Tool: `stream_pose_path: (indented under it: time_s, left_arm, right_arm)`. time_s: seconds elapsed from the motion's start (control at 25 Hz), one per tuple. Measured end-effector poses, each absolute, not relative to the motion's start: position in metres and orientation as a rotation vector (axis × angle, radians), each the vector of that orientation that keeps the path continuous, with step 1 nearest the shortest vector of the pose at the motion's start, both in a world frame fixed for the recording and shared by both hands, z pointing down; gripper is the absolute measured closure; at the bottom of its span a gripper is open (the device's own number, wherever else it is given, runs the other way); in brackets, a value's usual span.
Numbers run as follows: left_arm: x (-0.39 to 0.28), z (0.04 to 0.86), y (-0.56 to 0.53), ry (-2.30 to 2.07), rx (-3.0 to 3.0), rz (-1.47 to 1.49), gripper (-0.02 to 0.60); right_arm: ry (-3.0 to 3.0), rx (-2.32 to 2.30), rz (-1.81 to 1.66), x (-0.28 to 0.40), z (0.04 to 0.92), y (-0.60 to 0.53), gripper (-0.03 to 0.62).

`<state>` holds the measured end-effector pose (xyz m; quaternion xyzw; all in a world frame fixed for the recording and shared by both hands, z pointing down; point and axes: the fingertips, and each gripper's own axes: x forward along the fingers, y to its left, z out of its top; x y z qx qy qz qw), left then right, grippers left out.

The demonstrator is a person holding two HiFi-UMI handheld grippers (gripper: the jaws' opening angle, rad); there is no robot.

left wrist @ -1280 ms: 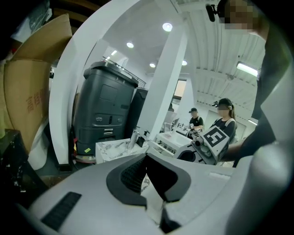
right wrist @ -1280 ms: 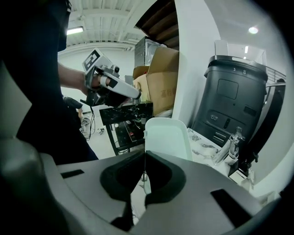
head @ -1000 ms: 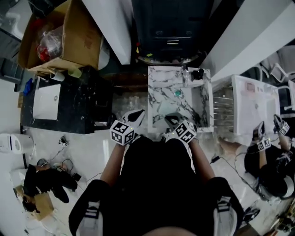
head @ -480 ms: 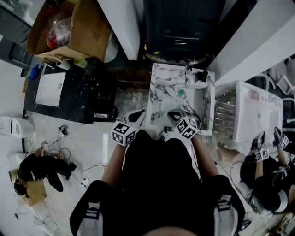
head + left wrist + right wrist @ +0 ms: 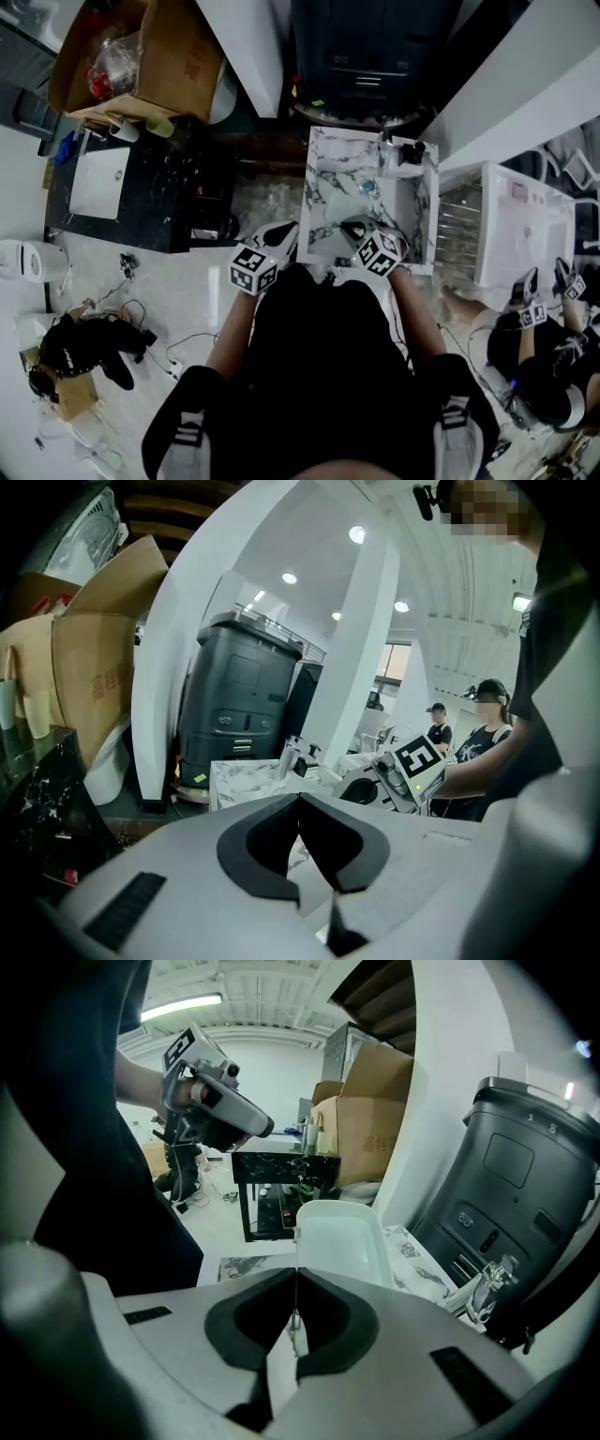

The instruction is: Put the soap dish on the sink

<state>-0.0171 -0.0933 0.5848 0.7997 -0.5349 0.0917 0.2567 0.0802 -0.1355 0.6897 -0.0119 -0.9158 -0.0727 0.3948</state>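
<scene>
Soap dish (image 5: 342, 1237): likely light, rigid, slick plastic. Your right gripper (image 5: 295, 1274) pinches its near rim; left gripper (image 5: 299, 797) closed, empty.

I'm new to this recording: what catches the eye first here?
The pale soap dish, pinched at its rim by the right hand-held gripper, stands out over the marble sink at the centre of the head view. Next comes the cardboard box at upper left.

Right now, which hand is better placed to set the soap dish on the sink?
The right: the right claw is shut on the soap dish, above the sink. The left claw is shut on nothing, off to the side.
</scene>
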Motion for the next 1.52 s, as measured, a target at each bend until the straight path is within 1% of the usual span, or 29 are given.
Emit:
stream_pose_path:
  time_s: [0.88, 1.24, 1.52]
  left_arm:
    - [-0.057, 0.602, -0.167, -1.280, 2.232, 0.296, 0.583]
    - [-0.065, 0.605, -0.188, -1.234, 2.252, 0.327, 0.583]
    - [-0.073, 0.610, -0.203, -1.211, 2.258, 0.348, 0.583]
  right_arm:
    - [-2.090, -0.099, -0.405, 0.027, 0.727, -0.190, 0.595]
    - [-1.944, -0.125, -0.522, 0.022, 0.752, -0.212, 0.595]
    - [-1.900, -0.118, -0.511, 0.015, 0.769, -0.229, 0.595]
